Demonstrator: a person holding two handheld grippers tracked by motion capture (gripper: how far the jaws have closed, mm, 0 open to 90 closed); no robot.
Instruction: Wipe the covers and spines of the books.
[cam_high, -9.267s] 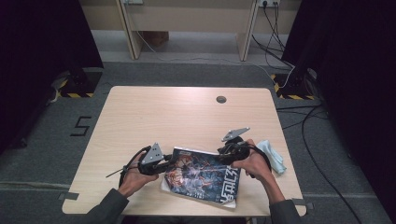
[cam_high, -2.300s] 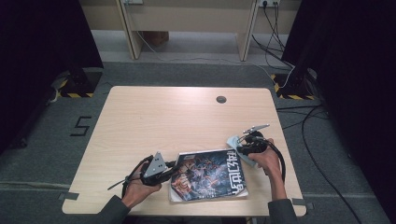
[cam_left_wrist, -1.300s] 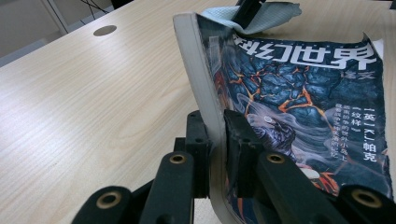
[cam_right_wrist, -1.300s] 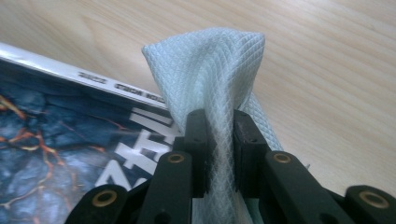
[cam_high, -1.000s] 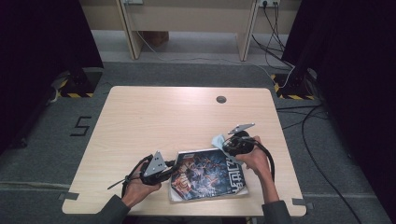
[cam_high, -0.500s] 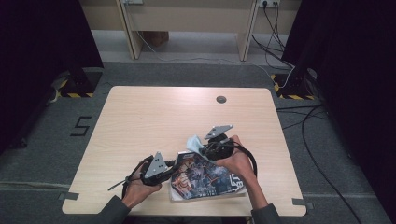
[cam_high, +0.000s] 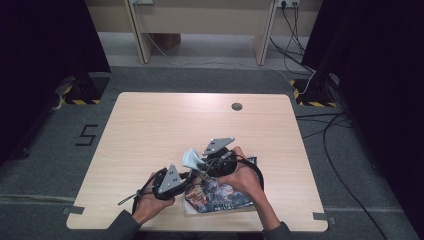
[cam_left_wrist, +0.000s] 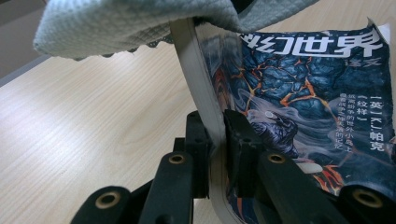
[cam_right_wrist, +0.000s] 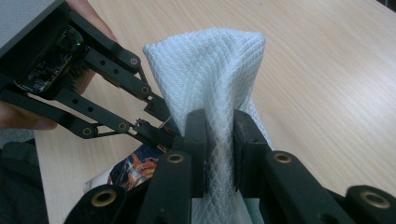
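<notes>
A pale wood counter (cam_high: 165, 130) stands on grey carpet, with dark curtains to either side and a light desk frame at twelve o'clock beyond it; a small round grommet (cam_high: 236, 106) sits near the counter's far edge at about one o'clock. Your work is all at the near edge, around six o'clock. Your left hand (cam_high: 147, 205) comes in from the bottom with the forearm angled up toward one o'clock, and its left gripper (cam_high: 187, 176) lies low and nearly level, pointing toward three o'clock at the magazine (cam_high: 220, 195). In the left gripper view that gripper's jaws are clamped on the magazine's (cam_left_wrist: 299, 93) spine edge, so that the bound edge curls up off the counter while the dark, blue-and-orange cover falls away to the right. Your right hand (cam_high: 240, 175) reaches in from five o'clock over the magazine, wrist bent, with the right gripper (cam_high: 197, 162) aimed toward nine o'clock, just above and beside the left gripper's tip. The right gripper's jaws are pinched tight on a white quilted cloth (cam_right_wrist: 210, 74), which stands up from between them in a folded bunch; in the high view the cloth (cam_high: 191, 159) hangs clear of the counter, right over the lifted spine. In the left gripper view the cloth (cam_left_wrist: 121, 23) drapes across the top, touching the raised edge of the magazine.
</notes>
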